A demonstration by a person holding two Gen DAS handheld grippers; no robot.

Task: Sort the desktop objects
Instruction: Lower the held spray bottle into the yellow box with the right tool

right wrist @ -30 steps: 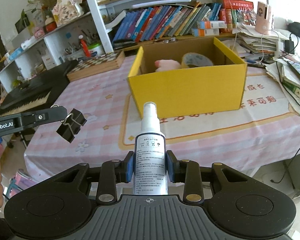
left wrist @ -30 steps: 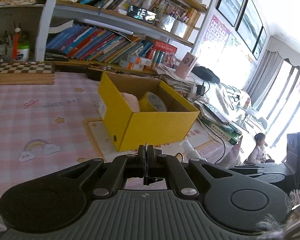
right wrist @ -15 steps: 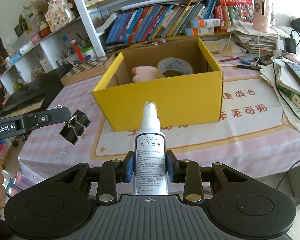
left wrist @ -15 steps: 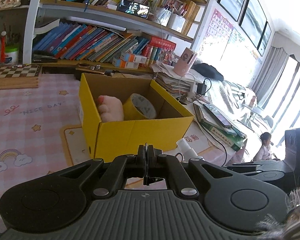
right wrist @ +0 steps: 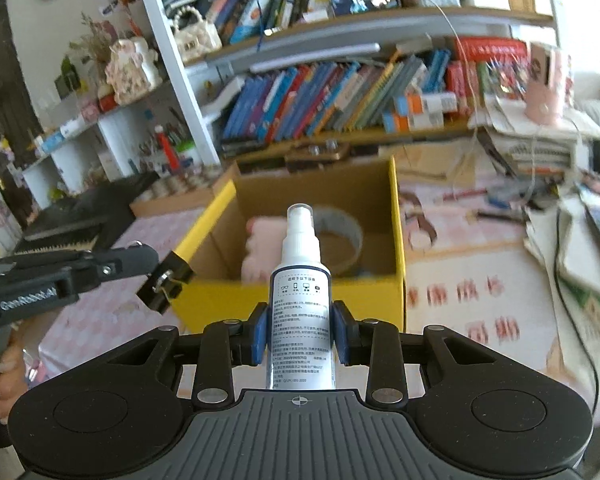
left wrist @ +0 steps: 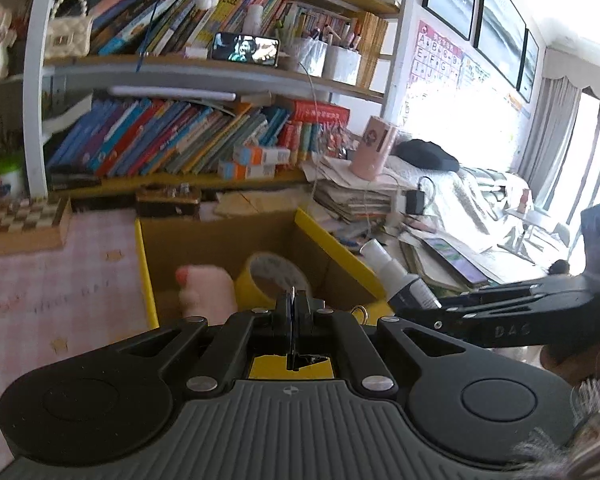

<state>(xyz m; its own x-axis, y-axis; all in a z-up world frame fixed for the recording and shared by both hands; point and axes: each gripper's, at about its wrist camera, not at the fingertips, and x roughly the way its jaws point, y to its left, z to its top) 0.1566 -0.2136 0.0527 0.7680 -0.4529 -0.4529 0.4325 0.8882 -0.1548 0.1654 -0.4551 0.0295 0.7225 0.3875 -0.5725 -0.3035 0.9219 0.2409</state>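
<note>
The right gripper (right wrist: 300,336) squeezes the spray bottle (right wrist: 300,300) and the left gripper (left wrist: 294,312) pinches what looks like a black clip (right wrist: 165,282), so hold both over the yellow box (right wrist: 320,294) before letting go.

The spray bottle (right wrist: 300,304) has its base hidden behind the right gripper's (right wrist: 300,332) body, and its label print is too small to read. It also covers part of the tape roll (right wrist: 340,240) and pink plush (right wrist: 256,248) in the yellow box (right wrist: 292,300). Motion blur smears the printed tablecloth (right wrist: 480,300), books and checkerboard (left wrist: 20,216)
</note>
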